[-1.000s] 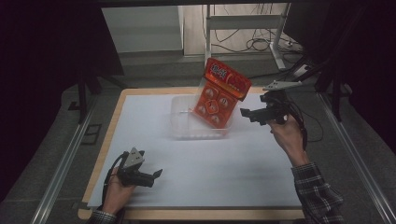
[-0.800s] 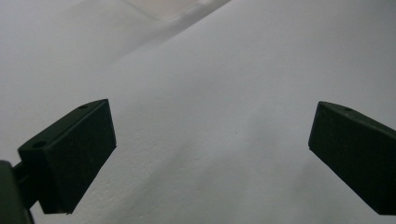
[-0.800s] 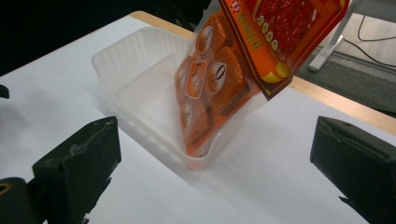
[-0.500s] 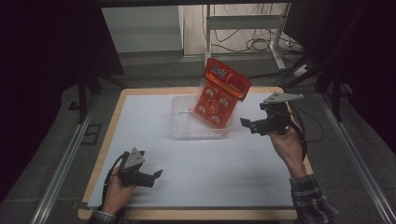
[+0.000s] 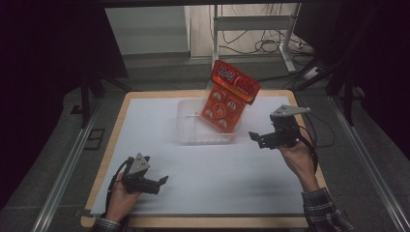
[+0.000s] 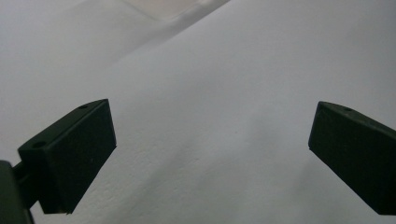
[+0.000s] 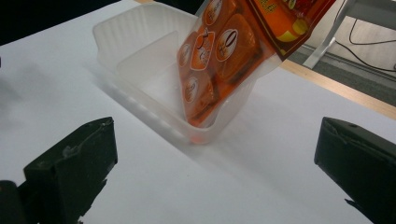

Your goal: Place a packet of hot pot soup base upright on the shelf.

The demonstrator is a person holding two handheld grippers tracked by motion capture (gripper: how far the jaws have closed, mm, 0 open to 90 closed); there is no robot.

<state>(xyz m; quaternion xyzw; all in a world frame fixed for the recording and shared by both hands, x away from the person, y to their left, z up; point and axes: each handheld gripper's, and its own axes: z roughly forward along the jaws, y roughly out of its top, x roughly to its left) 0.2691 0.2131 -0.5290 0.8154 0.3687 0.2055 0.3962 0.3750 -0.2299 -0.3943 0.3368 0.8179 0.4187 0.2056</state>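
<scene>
While propped on end as the orange snack packet [image 5: 226,99] is, lower edge down inside the clear plastic tray [image 5: 186,128] and top leaning out past the far rim, looks light and ready to topple at a nudge. Glossy film, probably slippery; lumpy with small wrapped pieces inside, so soft in the middle and likely stiffer along the sealed top band. Best taken by that flat top edge, pinched across the seal, not around the bulging belly. Thin tray likely to slide or tip if the packet drags on it. Just right of the tray, right gripper [image 5: 258,139] raised off the white table cover [image 5: 217,193], jaws spread wide, nothing between them. Well apart at the near left, left gripper [image 5: 162,181] low over the cover, jaws likewise parted and bare.
</scene>
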